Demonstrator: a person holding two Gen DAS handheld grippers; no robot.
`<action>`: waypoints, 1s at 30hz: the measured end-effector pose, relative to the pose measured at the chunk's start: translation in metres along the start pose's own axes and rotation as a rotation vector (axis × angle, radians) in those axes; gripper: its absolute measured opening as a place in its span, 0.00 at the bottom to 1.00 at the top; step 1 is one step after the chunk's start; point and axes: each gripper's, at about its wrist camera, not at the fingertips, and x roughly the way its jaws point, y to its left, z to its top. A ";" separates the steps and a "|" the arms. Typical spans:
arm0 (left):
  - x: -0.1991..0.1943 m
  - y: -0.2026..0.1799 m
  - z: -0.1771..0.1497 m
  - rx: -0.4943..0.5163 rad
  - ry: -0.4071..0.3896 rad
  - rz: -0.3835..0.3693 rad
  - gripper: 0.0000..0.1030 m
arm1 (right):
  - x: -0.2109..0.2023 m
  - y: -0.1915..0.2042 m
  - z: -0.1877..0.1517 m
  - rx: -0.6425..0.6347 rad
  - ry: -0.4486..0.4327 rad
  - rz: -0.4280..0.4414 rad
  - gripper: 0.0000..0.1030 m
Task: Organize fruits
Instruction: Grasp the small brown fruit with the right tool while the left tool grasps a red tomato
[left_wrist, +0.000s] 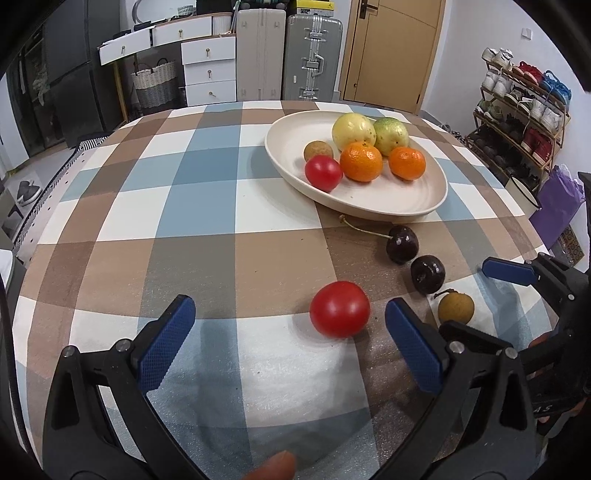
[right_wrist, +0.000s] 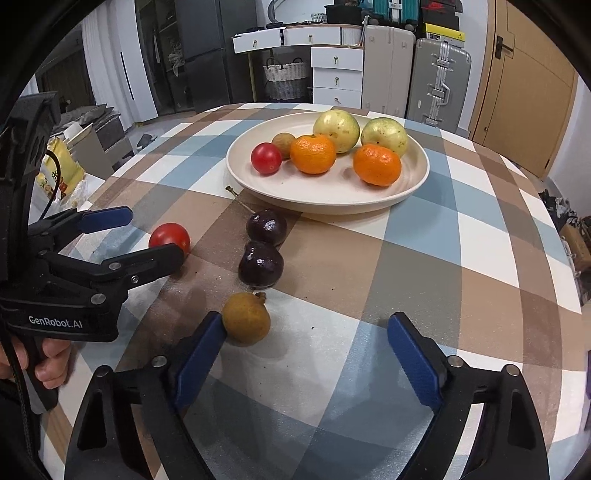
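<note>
Longan (right_wrist: 245, 318) on worktop (right_wrist: 424, 266), touching one pad of spread right hand-held gripper (right_wrist: 306, 332); left hand-held gripper (left_wrist: 290, 321) spread nr tomato (left_wrist: 340, 308). Risk: off-centre closing rolls fruit away.

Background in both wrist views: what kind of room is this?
Likely a home dining or entry area: a checked table, a shoe rack, suitcases by a door, white drawers.

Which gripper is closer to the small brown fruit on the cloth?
Right. The right gripper has the small brown fruit at its left finger, jaws open. The left gripper sits beside it, around the loose tomato.
</note>
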 end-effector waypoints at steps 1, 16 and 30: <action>0.001 -0.001 0.000 0.003 0.002 -0.001 1.00 | 0.000 -0.001 0.000 0.002 -0.002 0.001 0.85; 0.004 -0.007 -0.002 0.034 0.020 0.005 0.97 | -0.004 -0.004 0.001 0.008 -0.020 0.040 0.65; 0.001 -0.006 -0.004 0.033 0.017 -0.098 0.58 | -0.005 0.000 0.001 0.016 -0.026 0.084 0.43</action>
